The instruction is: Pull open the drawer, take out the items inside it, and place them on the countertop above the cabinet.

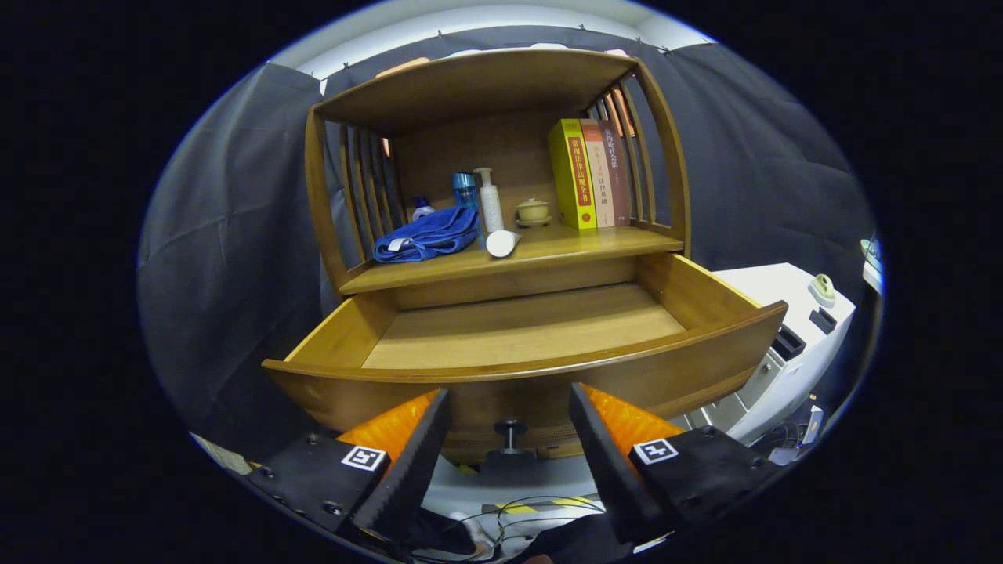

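Observation:
The wooden cabinet's drawer [541, 368] stands pulled out, and its visible floor is bare wood. Its dark knob [510, 430] sits on the drawer front, between my two fingers and a little ahead of them. My gripper [509, 403] is open, its black fingers apart on either side of the knob, touching nothing. On the countertop [595, 244] above the drawer lie a blue cloth [427, 235] and a white tube on its side [502, 242]. Behind them stand a white pump bottle [490, 200], a blue bottle [464, 188] and a small lidded cup [533, 211].
Three upright books [589, 174] stand at the right end of the countertop, against the slatted side. A white machine [791, 337] stands to the right of the cabinet. Cables [533, 513] lie on the floor below my fingers. Black cloth walls surround the cabinet.

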The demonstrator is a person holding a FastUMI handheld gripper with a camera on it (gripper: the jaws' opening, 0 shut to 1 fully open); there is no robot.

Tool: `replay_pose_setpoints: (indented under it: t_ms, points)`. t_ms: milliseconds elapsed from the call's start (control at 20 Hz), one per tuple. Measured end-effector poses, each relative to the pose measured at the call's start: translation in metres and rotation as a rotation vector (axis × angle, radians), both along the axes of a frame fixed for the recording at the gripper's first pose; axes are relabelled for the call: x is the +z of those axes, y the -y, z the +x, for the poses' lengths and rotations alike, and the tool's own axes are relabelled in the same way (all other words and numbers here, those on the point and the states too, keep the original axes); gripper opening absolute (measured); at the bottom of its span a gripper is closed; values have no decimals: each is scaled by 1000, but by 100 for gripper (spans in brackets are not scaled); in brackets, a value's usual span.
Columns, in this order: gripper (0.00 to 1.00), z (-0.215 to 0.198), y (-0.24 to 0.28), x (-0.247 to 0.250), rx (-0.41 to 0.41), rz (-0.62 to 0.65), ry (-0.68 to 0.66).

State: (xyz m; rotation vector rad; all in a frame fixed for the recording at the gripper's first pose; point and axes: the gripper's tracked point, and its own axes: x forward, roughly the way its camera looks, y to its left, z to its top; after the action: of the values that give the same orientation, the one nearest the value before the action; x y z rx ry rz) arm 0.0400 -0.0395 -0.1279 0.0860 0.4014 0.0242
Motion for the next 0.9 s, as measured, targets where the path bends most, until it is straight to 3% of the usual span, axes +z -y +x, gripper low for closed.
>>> replay_pose_setpoints:
  t_ms: [300,900]
  points:
    - [98,7,5,-12,-30,-92,31]
    - [98,41,9,3,-37,-108,89]
